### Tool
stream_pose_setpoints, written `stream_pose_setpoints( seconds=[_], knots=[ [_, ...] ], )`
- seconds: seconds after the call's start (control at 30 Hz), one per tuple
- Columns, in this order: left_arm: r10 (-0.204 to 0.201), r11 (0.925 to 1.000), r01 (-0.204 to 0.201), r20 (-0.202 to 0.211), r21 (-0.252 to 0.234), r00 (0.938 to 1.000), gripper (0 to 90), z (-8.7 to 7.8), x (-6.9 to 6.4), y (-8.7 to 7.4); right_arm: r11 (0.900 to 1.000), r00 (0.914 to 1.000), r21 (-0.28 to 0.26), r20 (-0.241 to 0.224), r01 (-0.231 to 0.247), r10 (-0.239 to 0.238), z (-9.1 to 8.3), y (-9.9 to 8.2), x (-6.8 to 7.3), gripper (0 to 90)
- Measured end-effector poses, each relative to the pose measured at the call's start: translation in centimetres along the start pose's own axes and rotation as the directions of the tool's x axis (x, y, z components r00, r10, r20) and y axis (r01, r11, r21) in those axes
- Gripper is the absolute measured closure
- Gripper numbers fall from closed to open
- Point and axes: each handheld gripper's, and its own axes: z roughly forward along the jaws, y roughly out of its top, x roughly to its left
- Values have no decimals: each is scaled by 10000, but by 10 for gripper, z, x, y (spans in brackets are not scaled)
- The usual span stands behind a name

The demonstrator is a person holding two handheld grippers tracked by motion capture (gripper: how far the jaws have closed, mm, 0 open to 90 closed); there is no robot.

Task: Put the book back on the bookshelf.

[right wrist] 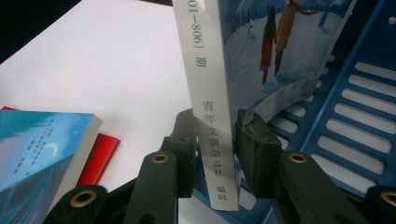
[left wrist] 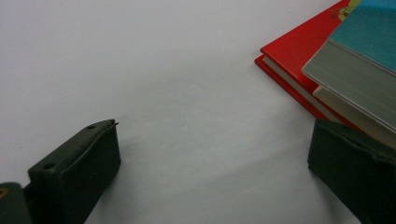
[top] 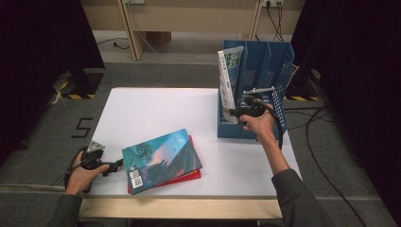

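With the right gripper [right wrist: 214,151] clamped on the spine of the thick white-spined magazine volume [right wrist: 212,116], standing upright in the leftmost slot of the blue perforated plastic file rack [top: 272,61], keep it vertical while lowering; the left gripper [left wrist: 212,163] rests wide open and empty beside the stacked teal paperback [top: 161,158].

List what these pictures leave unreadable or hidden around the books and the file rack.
- Red book: cover hidden under the teal book, high view.
- White-spined book: top cut by the frame edge, right gripper view; lower spine clamped in the right claw.
- Blue file rack: far compartments' contents hidden by dividers, high view.
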Motion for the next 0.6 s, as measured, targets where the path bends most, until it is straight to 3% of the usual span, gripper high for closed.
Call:
stream_pose_setpoints(
  seconds=[0.27,0.43,0.47,0.53,0.6],
  knots=[
    [-4,10000,4,-9,-1,10000,15,0,0,0,9994,9998,-282,-3,176,-176,7,-2,0,697],
    [-15,10000,15,0,-8,10000,15,0,0,0,9988,9990,-288,226,394,-388,7,-4,3,694],
    [-21,10000,21,4,-9,10000,15,0,0,0,9995,9995,-253,266,185,-178,4,-1,5,655],
    [-18,10000,18,1,-6,10000,15,0,0,0,9963,9988,-739,-234,-449,432,-4,9,5,615],
    [-15,10000,15,0,-3,10000,15,0,0,0,9952,9999,-974,22,-121,124,-16,26,8,581]
  ],
)
